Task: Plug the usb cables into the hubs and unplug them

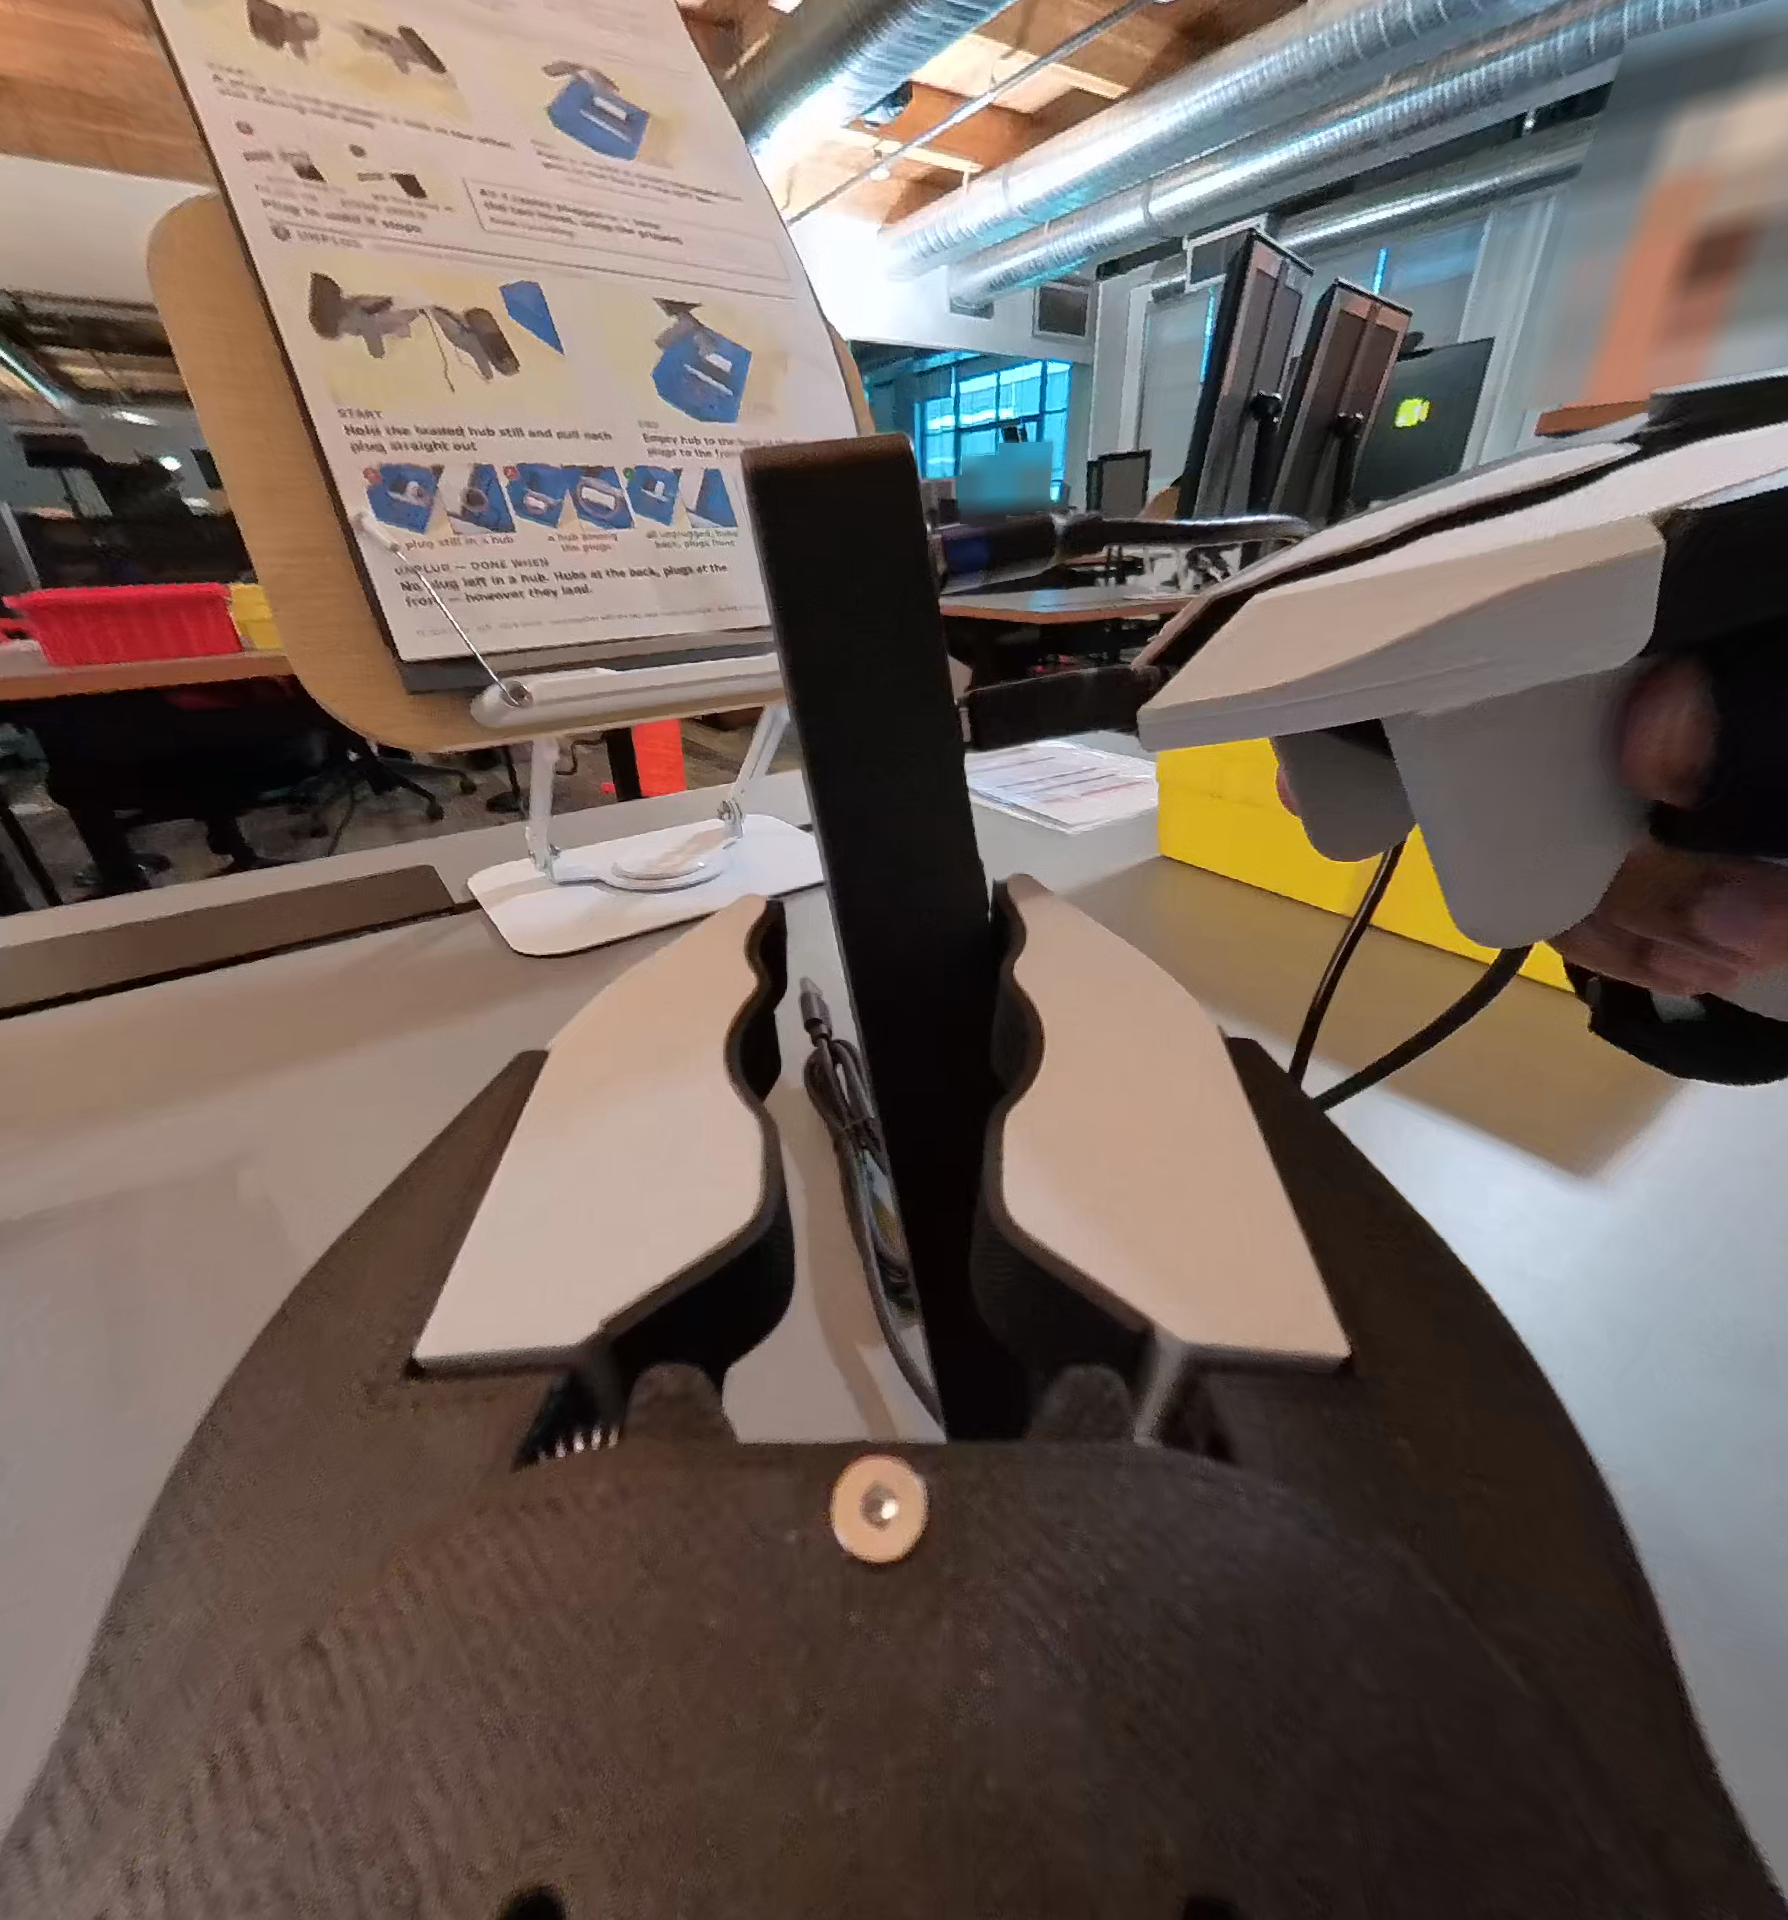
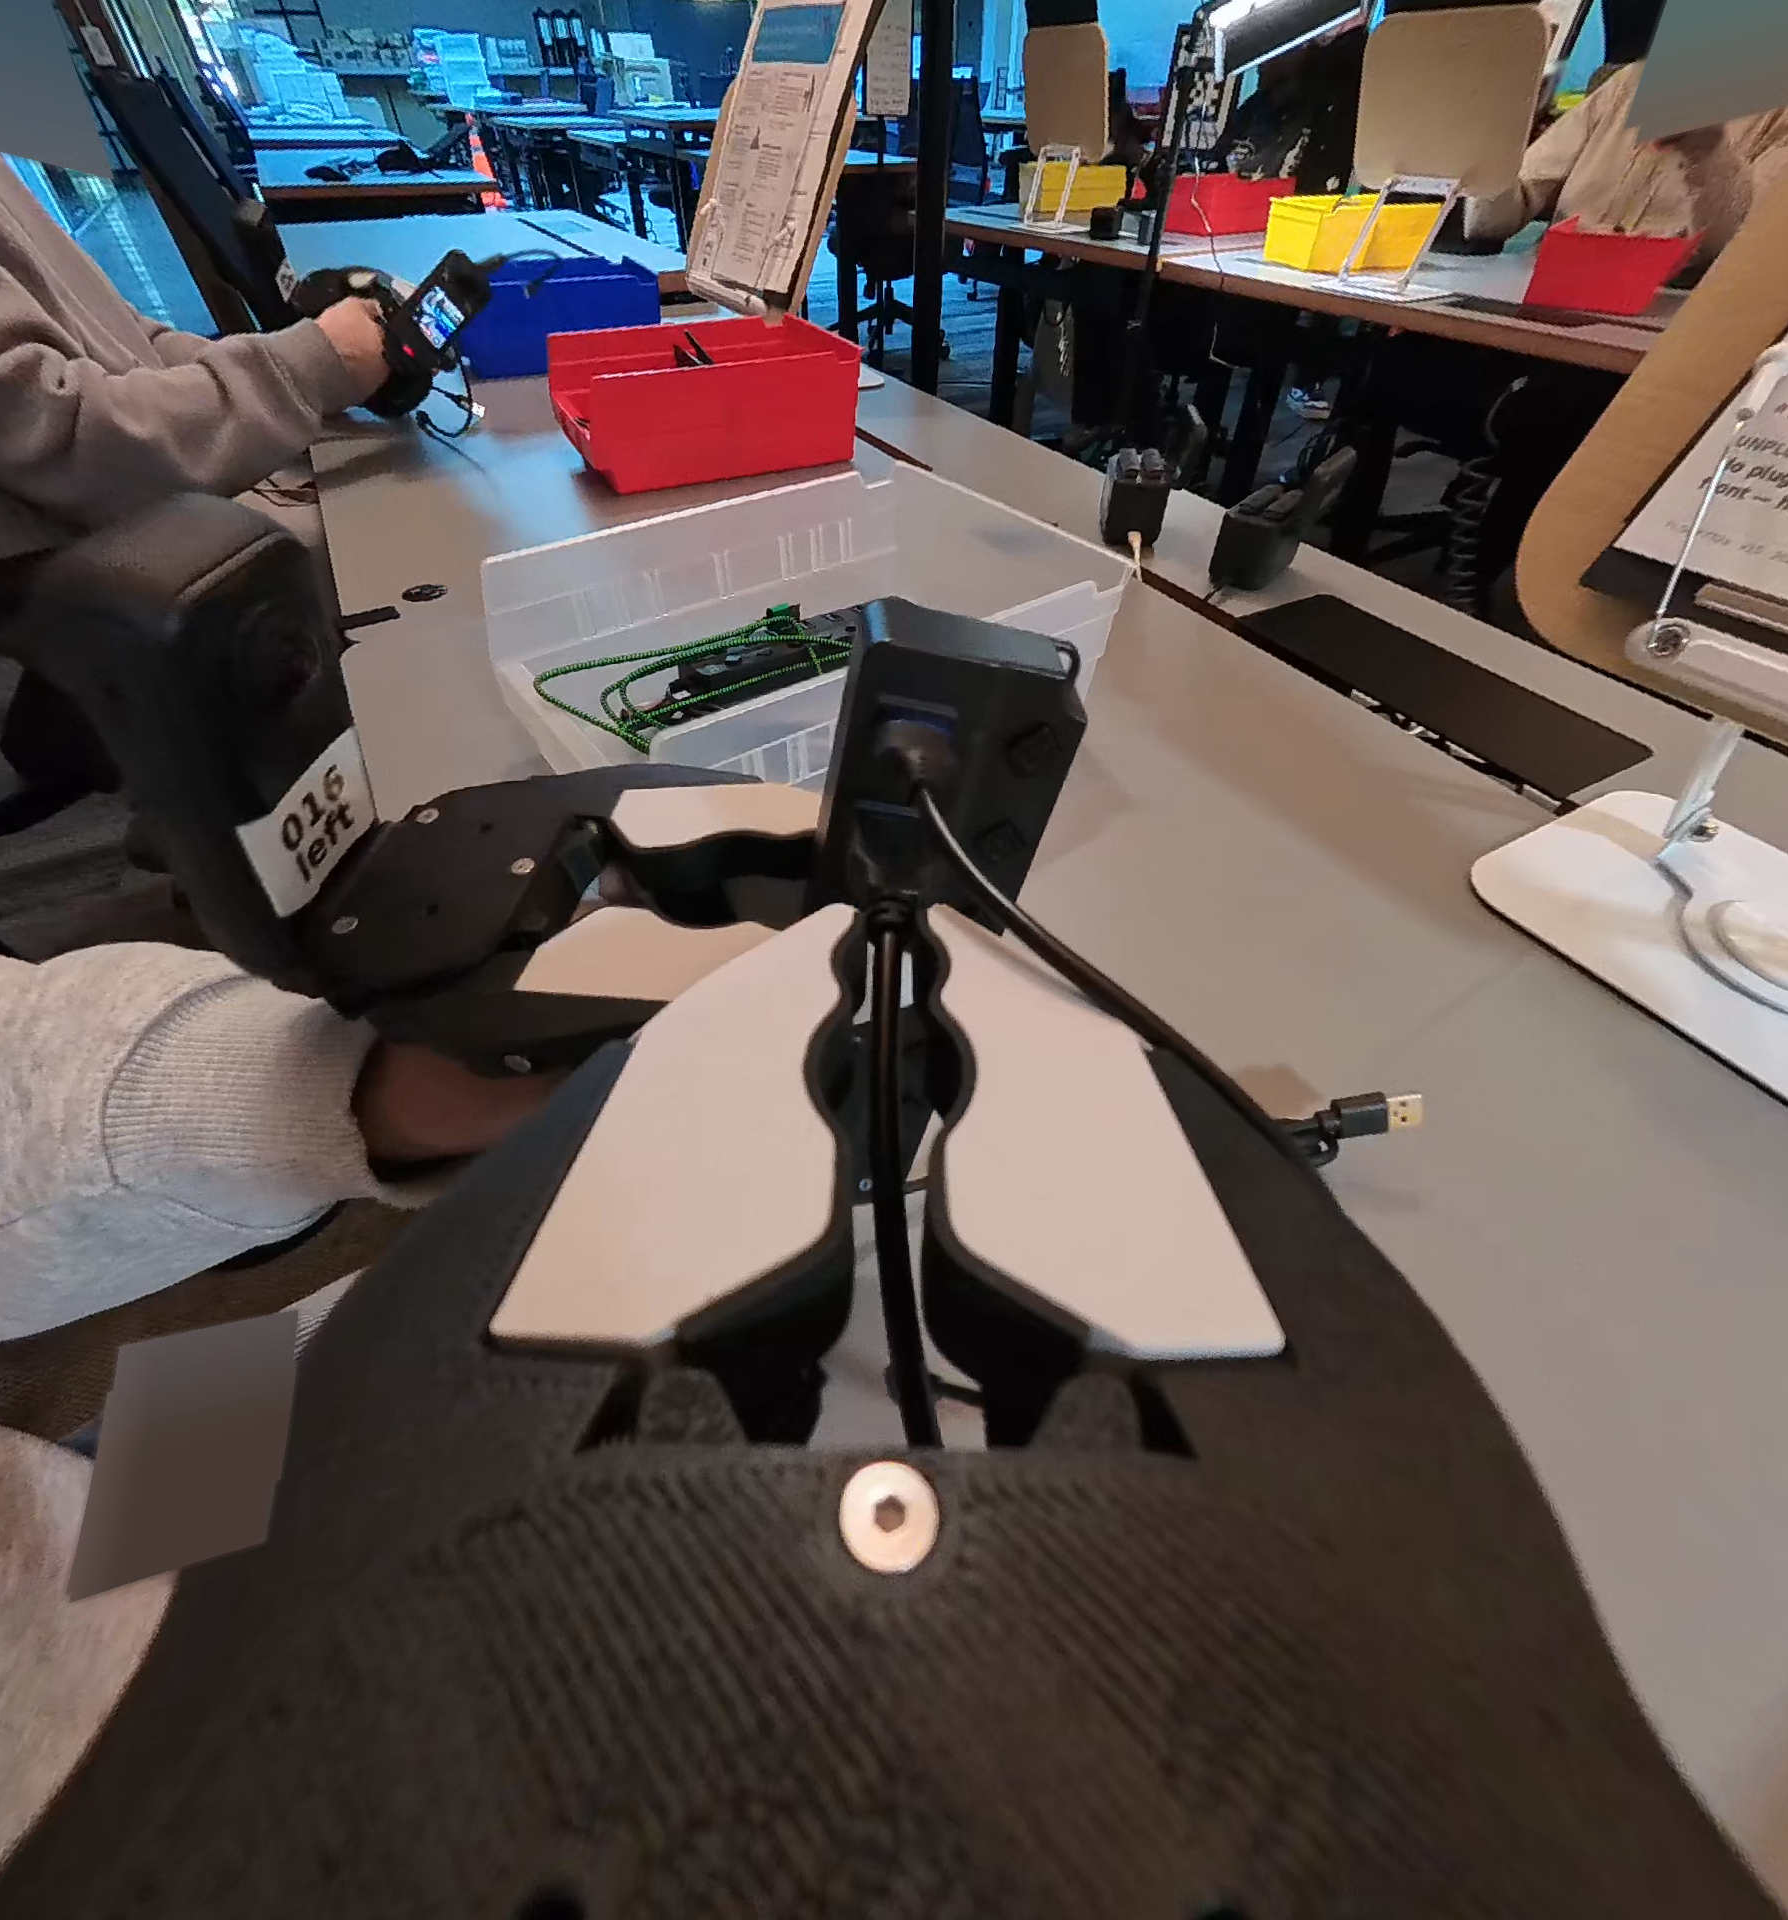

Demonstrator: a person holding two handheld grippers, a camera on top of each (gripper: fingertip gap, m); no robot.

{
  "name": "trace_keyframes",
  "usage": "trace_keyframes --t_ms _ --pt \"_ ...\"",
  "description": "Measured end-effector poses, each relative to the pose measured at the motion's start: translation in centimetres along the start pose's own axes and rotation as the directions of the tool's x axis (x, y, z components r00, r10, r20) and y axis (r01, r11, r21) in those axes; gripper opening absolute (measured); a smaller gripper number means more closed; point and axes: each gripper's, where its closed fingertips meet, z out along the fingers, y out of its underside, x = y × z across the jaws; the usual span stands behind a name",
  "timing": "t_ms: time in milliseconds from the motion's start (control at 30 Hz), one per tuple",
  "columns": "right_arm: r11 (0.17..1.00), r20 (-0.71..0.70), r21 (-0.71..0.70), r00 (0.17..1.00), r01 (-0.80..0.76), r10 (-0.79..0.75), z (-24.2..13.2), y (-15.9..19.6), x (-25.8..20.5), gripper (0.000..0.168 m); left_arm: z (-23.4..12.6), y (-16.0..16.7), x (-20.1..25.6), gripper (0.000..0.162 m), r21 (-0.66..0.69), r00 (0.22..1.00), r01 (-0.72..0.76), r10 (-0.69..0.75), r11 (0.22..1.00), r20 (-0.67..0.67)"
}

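My left gripper (image 1: 890, 914) is shut on a black USB hub (image 1: 869, 727) and holds it upright and edge-on above the grey table. In the right wrist view the hub (image 2: 1015, 707) shows its port face, and the left gripper (image 2: 765, 862) clamps it from the left. My right gripper (image 2: 885, 914) is shut on a black USB plug (image 2: 885, 842) that sits at the hub's lower port. A second black plug (image 2: 911, 743) is in the upper port. In the left wrist view the right gripper (image 1: 1144, 696) presses its plug (image 1: 1056, 701) against the hub's side.
A loose USB plug (image 2: 1389, 1114) lies on the table to the right, and a coiled cable (image 1: 838, 1081) lies under the hub. A document stand (image 1: 651, 873) stands behind. A clear bin (image 2: 765, 582), a red bin (image 2: 703, 405) and a yellow bin (image 1: 1254, 821) sit further off. About 5 centimeters separates my left fingertips from my right.
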Motion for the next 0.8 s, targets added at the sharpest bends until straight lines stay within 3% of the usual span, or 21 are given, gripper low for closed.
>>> trace_keyframes --t_ms 233,500,800 --pt "1.000 -0.022 0.017 1.000 -0.012 0.013 -0.2 -0.2 0.6 0.008 0.1 0.0 -0.6 0.057 -0.014 0.996 0.087 -0.087 0.996 -0.002" --pt "0.998 -0.027 0.046 0.998 -0.050 0.052 -0.3 -0.3 1.0 0.008 0.6 1.3 0.4 0.055 -0.075 0.992 0.103 -0.108 0.992 -0.063" --pt "0.997 -0.021 0.046 0.998 -0.060 0.061 -0.2 -0.5 0.7 0.008 0.9 2.3 1.0 0.039 -0.123 0.989 0.100 -0.112 0.987 -0.095"
